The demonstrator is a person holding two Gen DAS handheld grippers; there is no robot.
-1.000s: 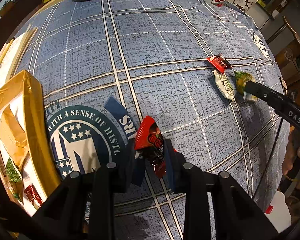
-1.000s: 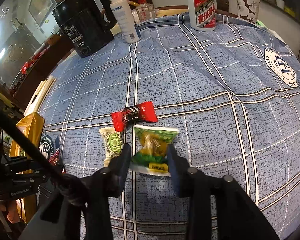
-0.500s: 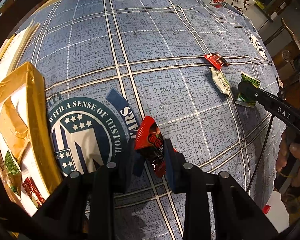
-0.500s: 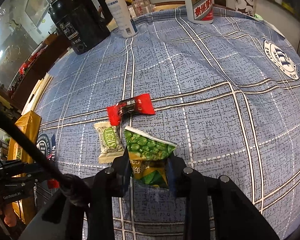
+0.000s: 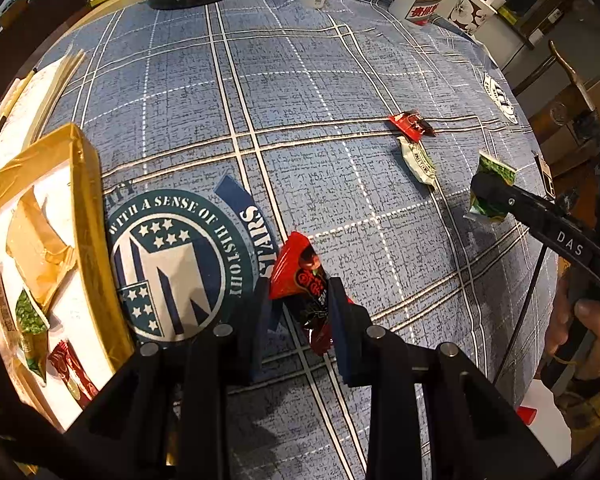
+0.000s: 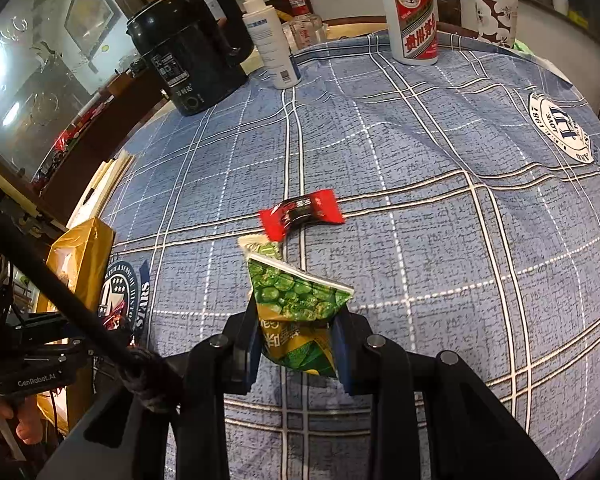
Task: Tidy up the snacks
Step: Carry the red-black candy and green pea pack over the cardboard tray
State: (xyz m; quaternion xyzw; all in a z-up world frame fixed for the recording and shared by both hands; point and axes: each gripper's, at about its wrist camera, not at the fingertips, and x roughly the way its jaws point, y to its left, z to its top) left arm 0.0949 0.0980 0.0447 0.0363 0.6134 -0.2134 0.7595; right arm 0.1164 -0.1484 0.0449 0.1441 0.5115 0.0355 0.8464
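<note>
Left gripper (image 5: 300,312) pinches a red snack packet (image 5: 302,280) at lower centre of the left wrist view, jaws pressed on its lower half, top flopping free. Right gripper (image 6: 296,344) has just been closing and now clamps a green pea packet (image 6: 296,308), lifted clear of the blue checked cloth (image 6: 420,160). Gold box (image 5: 84,216), lower left, already holds snacks. Two packets lie loose on the cloth: a red one (image 6: 300,214) and a pale one (image 5: 418,160). Risks, judged: slick film slipping from either narrow grip in transit; the two grippers crowding at the box rim; a packet snagging the gold wall.

2 packets (image 5: 416,142) on tablecloth (image 5: 320,80); box (image 5: 80,184) leftward
</note>
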